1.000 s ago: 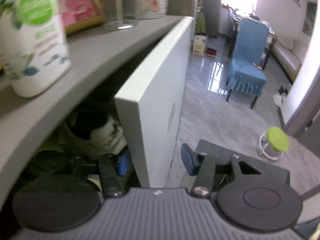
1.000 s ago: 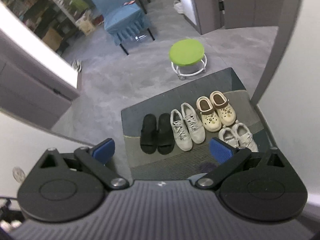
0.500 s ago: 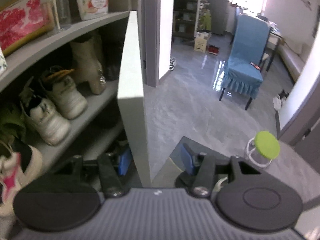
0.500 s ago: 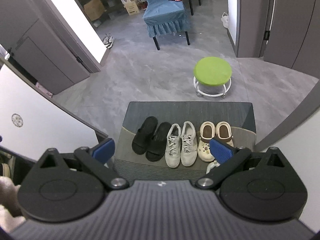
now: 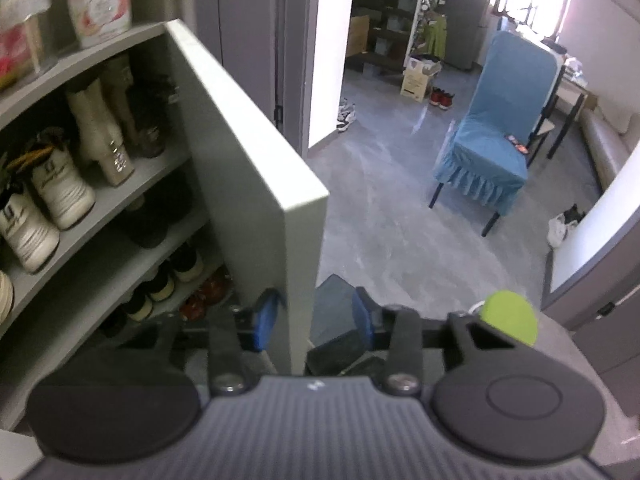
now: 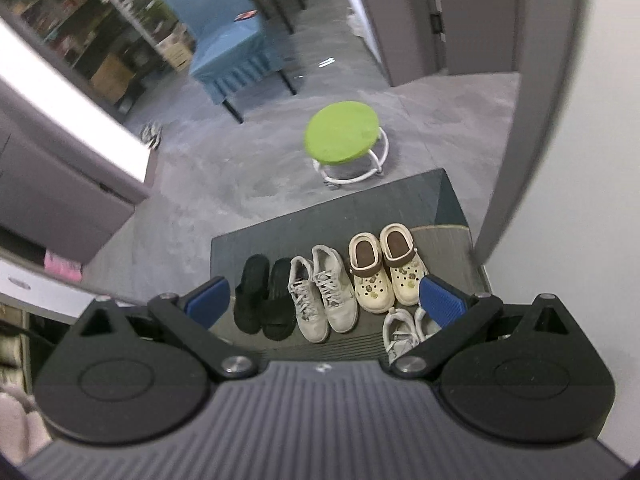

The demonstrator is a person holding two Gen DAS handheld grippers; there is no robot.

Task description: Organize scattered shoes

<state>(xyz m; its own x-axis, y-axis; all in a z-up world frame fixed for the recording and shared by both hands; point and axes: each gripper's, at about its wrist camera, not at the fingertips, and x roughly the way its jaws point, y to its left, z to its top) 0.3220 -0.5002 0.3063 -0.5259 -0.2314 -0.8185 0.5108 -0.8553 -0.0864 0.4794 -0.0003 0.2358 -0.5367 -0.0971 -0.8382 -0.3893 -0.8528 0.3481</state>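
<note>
Four pairs of shoes point(image 6: 320, 294) stand neatly paired on the doormat point(image 6: 280, 236), lower centre. The left claw point(image 5: 314, 316) straddles the cabinet door point(image 5: 256, 184) edge, not clamped; the right claw point(image 6: 324, 300) hangs open, empty.

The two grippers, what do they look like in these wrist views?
Both match. The left gripper and right gripper each have a grey ribbed body with a small white mark, two round black discs, black linkage arms on silver pivot screws, and blue ribbed pads on the fingers. No sleeves show.
</note>
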